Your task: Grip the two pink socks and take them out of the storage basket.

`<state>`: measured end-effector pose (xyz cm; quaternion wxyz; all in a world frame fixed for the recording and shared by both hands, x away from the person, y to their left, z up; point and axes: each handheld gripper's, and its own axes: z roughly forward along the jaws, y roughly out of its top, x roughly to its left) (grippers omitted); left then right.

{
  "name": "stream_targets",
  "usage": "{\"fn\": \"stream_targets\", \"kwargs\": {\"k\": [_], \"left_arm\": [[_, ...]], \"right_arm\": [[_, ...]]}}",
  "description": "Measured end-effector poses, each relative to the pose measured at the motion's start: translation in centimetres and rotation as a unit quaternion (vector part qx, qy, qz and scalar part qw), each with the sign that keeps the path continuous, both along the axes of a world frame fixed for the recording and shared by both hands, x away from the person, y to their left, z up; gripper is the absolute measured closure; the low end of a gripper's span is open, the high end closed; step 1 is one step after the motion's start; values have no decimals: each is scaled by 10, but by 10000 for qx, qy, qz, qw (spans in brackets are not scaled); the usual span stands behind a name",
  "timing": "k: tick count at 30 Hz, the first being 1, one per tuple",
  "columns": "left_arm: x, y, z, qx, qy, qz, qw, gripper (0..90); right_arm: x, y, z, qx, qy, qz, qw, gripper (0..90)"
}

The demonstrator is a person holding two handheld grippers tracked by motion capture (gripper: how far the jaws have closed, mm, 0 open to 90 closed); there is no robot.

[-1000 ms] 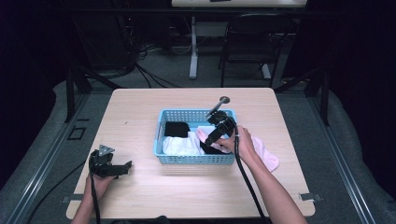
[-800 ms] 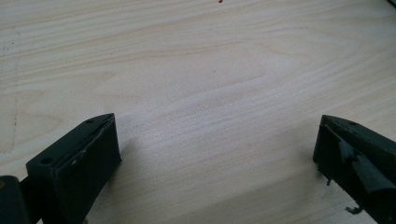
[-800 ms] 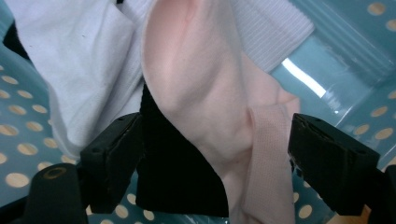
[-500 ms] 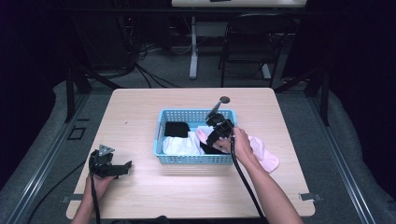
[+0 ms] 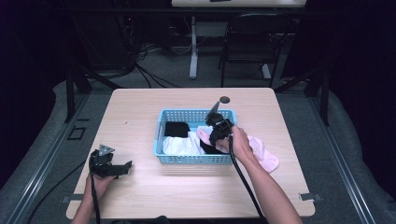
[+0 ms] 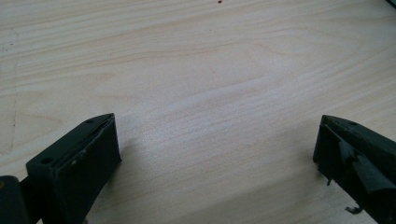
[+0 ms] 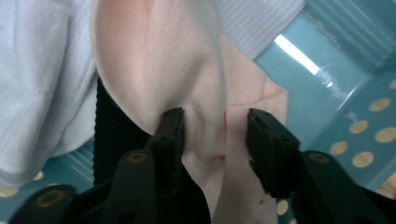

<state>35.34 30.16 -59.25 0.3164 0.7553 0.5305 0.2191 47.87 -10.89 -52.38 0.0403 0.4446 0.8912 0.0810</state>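
A blue plastic basket [image 5: 187, 159] sits mid-table and holds a white cloth [image 5: 180, 145], a black cloth [image 5: 176, 128] and one end of a pink cloth [image 5: 264, 154] that hangs out over its right side onto the table. My right gripper [image 5: 211, 140] points down into the basket's right part. Its jaws have just been closing, and in the right gripper view [image 7: 215, 126] they pinch a fold of the pink cloth [image 7: 154, 60], with white cloth [image 7: 42, 93] and black cloth [image 7: 109, 130] beside it. My left gripper [image 5: 127, 168] rests open on bare wood [image 6: 215, 144] at the front left.
The wooden table [image 5: 140, 107] has a round cable hole [image 5: 225, 99] behind the basket. A dark chair [image 5: 247, 42] and a desk leg stand beyond the far edge. Cables trail from both grippers toward the near edge.
The right gripper has sunk a little into the basket and its jaws have narrowed onto the pink cloth. The left gripper has stayed put.
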Motion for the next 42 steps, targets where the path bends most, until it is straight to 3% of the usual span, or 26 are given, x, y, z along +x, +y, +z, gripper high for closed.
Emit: {"fn": "stream_targets", "kwargs": {"k": [2, 5, 9, 14, 15, 17, 20, 22, 28, 30, 32, 35, 36, 42], "left_arm": [[0, 0, 0, -2, -1, 3, 10000, 5], [0, 0, 0, 1, -1, -1, 10000, 5], [0, 0, 0, -2, 4, 4, 10000, 5], [0, 0, 0, -4, 6, 3, 10000, 5], [0, 0, 0, -1, 0, 1, 10000, 5], [0, 0, 0, 1, -1, 0, 10000, 5], [0, 0, 0, 2, -1, 1, 10000, 5], [0, 0, 0, 2, -1, 0, 10000, 5], [0, 0, 0, 1, 5, 2, 10000, 5], [0, 0, 0, 0, 4, 2, 10000, 5], [0, 0, 0, 3, 1, -2, 10000, 5], [0, 0, 0, 0, -2, 1, 10000, 5], [0, 0, 0, 1, 3, 4, 10000, 5], [0, 0, 0, 1, 2, 5, 10000, 5]], "right_arm": [[1, 1, -2, 110, -43, -106, 9999, 650], [3, 3, -5, 49, 37, -62, 10000, 775], [1, 6, -5, 45, -82, -115, 9999, 839], [-1, 0, 4, 215, -107, -139, 9996, 842], [-4, -3, 9, 397, -197, -188, 9988, 842], [-3, -4, 13, 334, -173, -114, 9992, 842], [-7, -6, 22, 535, -339, -194, 9978, 842], [-8, -7, 30, 510, -351, -103, 9980, 842], [-15, -9, 49, 784, -602, -149, 9950, 843], [-15, -11, 53, 737, -570, -69, 9956, 844], [-18, -13, 59, 921, -725, -150, 9930, 844], [-19, -17, 68, 851, -663, -80, 9941, 844], [-20, -18, 70, 974, -716, -111, 9926, 844], [-26, -21, 94, 1062, -885, -25, 9904, 844]]}}
